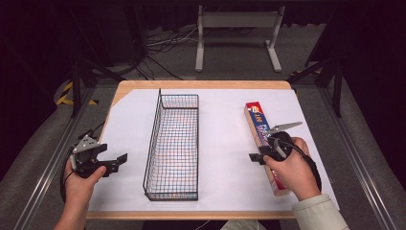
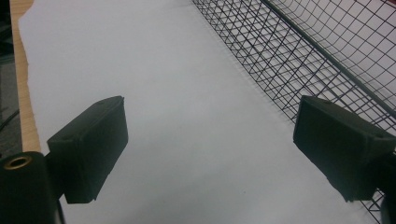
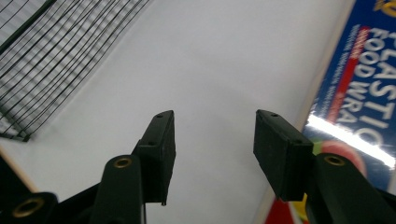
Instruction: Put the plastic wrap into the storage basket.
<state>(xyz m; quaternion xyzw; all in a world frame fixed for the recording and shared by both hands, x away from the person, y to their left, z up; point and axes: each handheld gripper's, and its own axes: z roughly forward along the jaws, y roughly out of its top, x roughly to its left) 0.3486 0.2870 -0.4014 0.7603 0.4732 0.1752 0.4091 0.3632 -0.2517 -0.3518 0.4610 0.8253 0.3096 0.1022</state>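
Observation:
A long black wire basket (image 1: 152, 139) stands in the middle of the table, with nothing in it. At the right lies a long box of plastic food wrap (image 1: 258, 127), blue and red, lengthwise. My right gripper (image 1: 253, 157) hovers beside the box's left edge, and its hand covers the box's near half. In the right gripper view its jaws (image 3: 215, 116) stand open over bare paper, the box (image 3: 359, 88) just outside the right jaw and the basket (image 3: 46, 51) far left. My left gripper (image 1: 118, 163) is open left of the basket; its own view (image 2: 212, 112) has the basket wall (image 2: 299, 51) beside the right jaw.
A white paper sheet (image 1: 225, 143) covers most of the wooden table (image 1: 191, 84). The paper's left edge and the table's wood (image 2: 25, 107) run close to the left gripper. Beyond the far edge are floor cables (image 1: 163, 40) and a white stand (image 1: 237, 28).

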